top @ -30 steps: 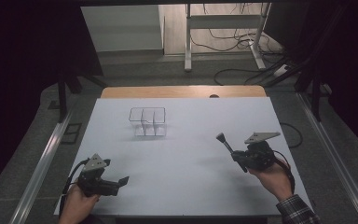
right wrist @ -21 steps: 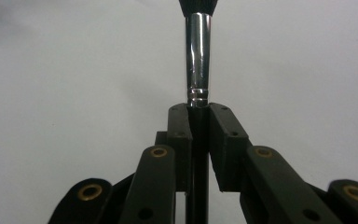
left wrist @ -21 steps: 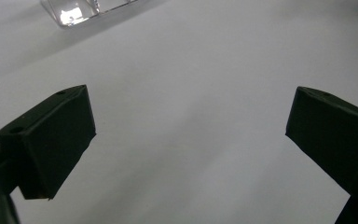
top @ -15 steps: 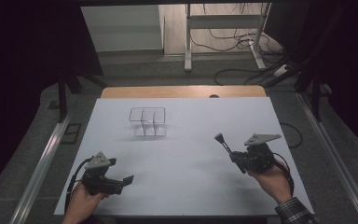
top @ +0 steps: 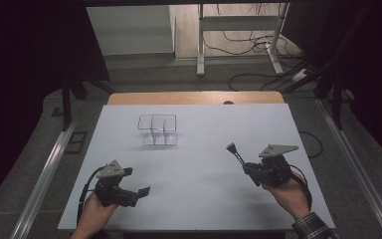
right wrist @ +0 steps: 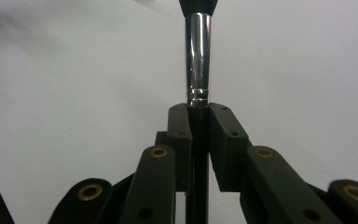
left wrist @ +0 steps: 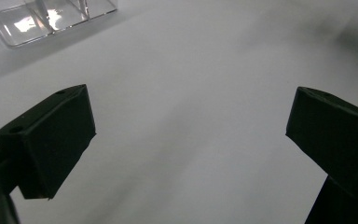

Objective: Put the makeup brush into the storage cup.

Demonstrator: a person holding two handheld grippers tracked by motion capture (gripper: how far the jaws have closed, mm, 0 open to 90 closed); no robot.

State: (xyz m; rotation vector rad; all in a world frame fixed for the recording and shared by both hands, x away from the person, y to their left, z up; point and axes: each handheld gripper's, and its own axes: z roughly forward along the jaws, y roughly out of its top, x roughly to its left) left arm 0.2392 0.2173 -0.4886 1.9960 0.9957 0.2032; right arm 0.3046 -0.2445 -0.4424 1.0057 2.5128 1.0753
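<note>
Right gripper [top: 248,172] pinches a black-handled makeup brush with silver ferrule [top: 235,152], bristles raised over the white worktop [top: 199,199], right of the clear plastic compartment organiser [top: 157,130]. Left gripper [top: 140,193] spread wide, holding nothing, near-left of the organiser.

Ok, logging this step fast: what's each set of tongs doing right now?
Left tongs: open, nothing between them.
Right tongs: shut on the brush, gripping its handle.

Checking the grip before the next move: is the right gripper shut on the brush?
Shut. The right gripper has both pads pressed against the brush handle, no gap showing.
</note>
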